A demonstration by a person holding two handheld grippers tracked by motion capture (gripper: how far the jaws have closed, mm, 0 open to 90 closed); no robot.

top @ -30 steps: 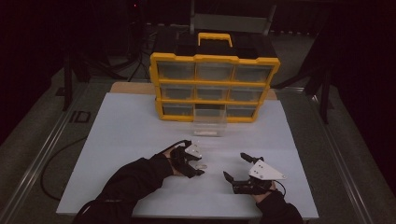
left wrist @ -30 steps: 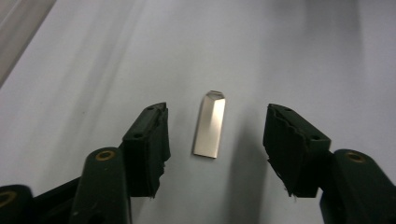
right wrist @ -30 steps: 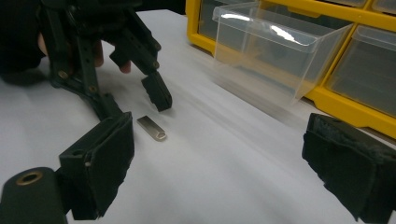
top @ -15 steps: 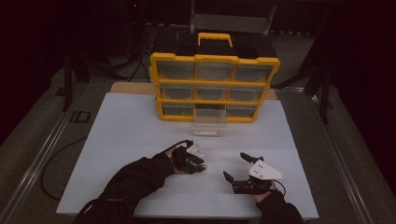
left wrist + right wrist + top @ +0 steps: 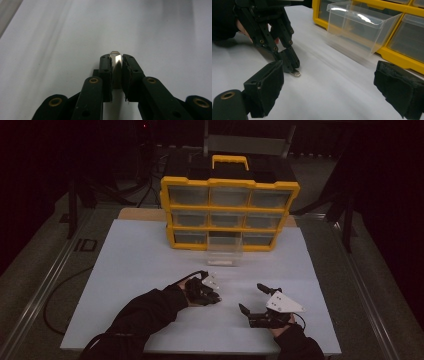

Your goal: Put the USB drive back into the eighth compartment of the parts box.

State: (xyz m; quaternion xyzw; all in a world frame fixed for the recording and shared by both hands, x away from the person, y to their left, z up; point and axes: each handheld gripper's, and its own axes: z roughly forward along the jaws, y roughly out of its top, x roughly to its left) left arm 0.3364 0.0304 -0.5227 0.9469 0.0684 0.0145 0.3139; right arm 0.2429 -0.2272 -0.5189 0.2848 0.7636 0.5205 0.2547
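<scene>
A small flat silvery metal piece (image 5: 115, 58) sits clamped between the pads of my left tool (image 5: 116, 61), its tip poking out just past them and resting low on the white surface (image 5: 145, 265). That tool's jaws have just been closing, and now they press on the piece from both sides. My right tool (image 5: 251, 298) rests nearby with its jaws wide apart, gripping nothing. Beyond both tools stands a yellow plastic drawer organiser (image 5: 230, 212), with one clear plastic drawer (image 5: 359, 30) pulled out toward me.
</scene>
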